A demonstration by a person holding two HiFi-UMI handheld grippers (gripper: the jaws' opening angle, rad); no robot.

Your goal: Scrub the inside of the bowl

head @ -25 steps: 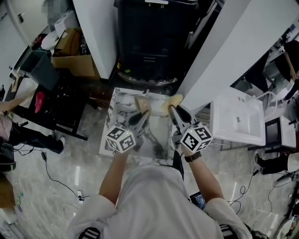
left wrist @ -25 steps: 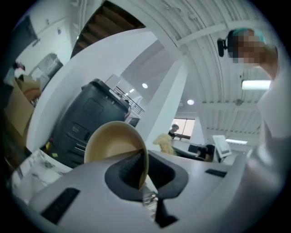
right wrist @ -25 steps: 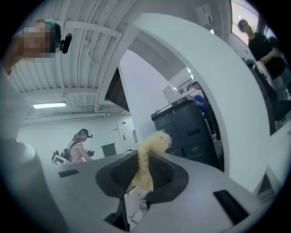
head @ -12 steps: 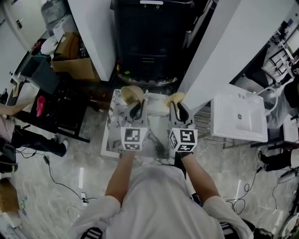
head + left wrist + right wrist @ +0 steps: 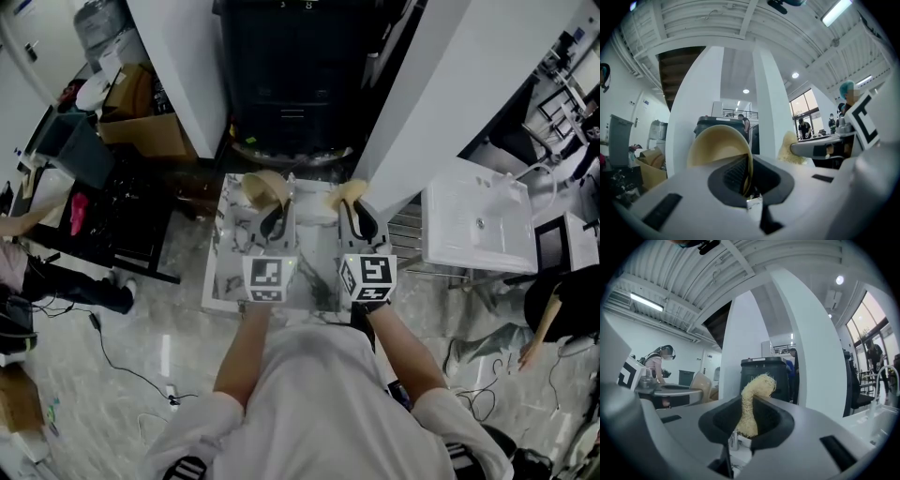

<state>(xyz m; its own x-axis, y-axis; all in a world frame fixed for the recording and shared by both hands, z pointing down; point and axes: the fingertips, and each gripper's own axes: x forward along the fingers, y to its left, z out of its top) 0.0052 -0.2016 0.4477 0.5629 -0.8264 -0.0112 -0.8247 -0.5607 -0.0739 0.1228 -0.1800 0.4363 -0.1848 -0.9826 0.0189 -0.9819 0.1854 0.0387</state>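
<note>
A tan bowl (image 5: pixel 264 186) is held up over the marble table (image 5: pixel 225 281), tilted on its side. My left gripper (image 5: pixel 274 214) is shut on its rim (image 5: pixel 746 161), and the bowl's outer wall (image 5: pixel 717 145) fills the left gripper view. My right gripper (image 5: pixel 354 214) is shut on a pale yellow fibrous scrubber (image 5: pixel 349 194), which sticks up from between the jaws in the right gripper view as a curled scrubber (image 5: pixel 752 401). The two grippers are side by side and level. Bowl and scrubber are a short way apart. From the left gripper view the scrubber (image 5: pixel 790 147) shows to the right.
A large black bin (image 5: pixel 295 84) stands just beyond the table between two white pillars (image 5: pixel 183 66). A white sink unit (image 5: pixel 478 234) is to the right. Cardboard boxes (image 5: pixel 150 117) and cables on the floor lie to the left. People stand in the background.
Both grippers swung from an angled pose to pointing straight ahead and parallel. The bowl turned from edge-on to tilted up at the far edge of the table; the scrubber stayed beside it.
</note>
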